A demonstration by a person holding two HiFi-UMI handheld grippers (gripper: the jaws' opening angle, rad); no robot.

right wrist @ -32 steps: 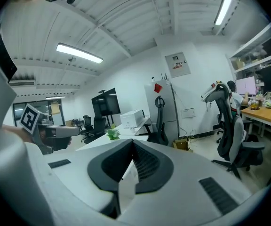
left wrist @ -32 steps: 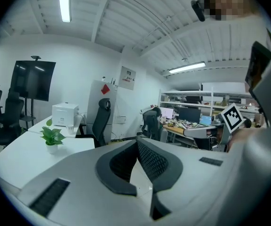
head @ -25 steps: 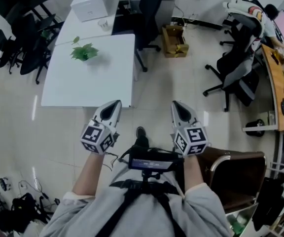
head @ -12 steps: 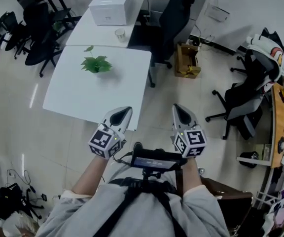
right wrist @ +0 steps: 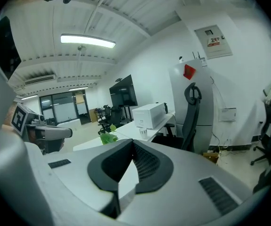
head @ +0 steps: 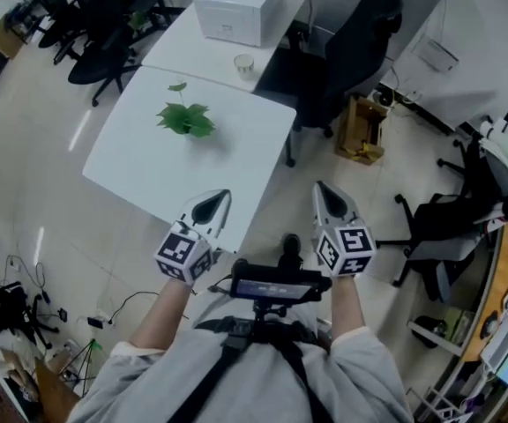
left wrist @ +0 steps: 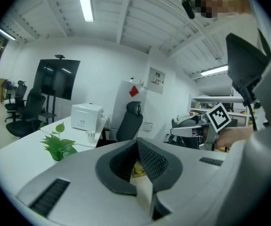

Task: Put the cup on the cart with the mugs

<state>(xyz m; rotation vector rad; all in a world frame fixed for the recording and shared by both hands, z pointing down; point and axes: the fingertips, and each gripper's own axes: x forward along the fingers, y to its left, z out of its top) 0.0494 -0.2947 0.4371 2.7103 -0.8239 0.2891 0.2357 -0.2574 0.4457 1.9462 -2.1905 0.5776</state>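
A small pale cup [head: 243,63] stands on the far white desk, next to a white box [head: 241,7]; it also shows small in the left gripper view as the cup [left wrist: 92,135] and in the right gripper view as the cup [right wrist: 143,132]. My left gripper [head: 214,197] and right gripper [head: 324,189] are held side by side in front of the person's body, well short of the cup. Both are shut with nothing between the jaws, as seen at the left gripper [left wrist: 137,141] and the right gripper [right wrist: 132,142].
A white table [head: 148,161] with a green plant [head: 186,119] lies between me and the cup's desk. A black office chair [head: 351,38] and a cardboard box [head: 362,130] stand to the right of it. More chairs [head: 448,227] are at the right, cables [head: 7,302] at the left.
The whole view has shifted: the white table, plant and cup's desk now sit nearer and more central. Both grippers kept their pose and stayed shut.
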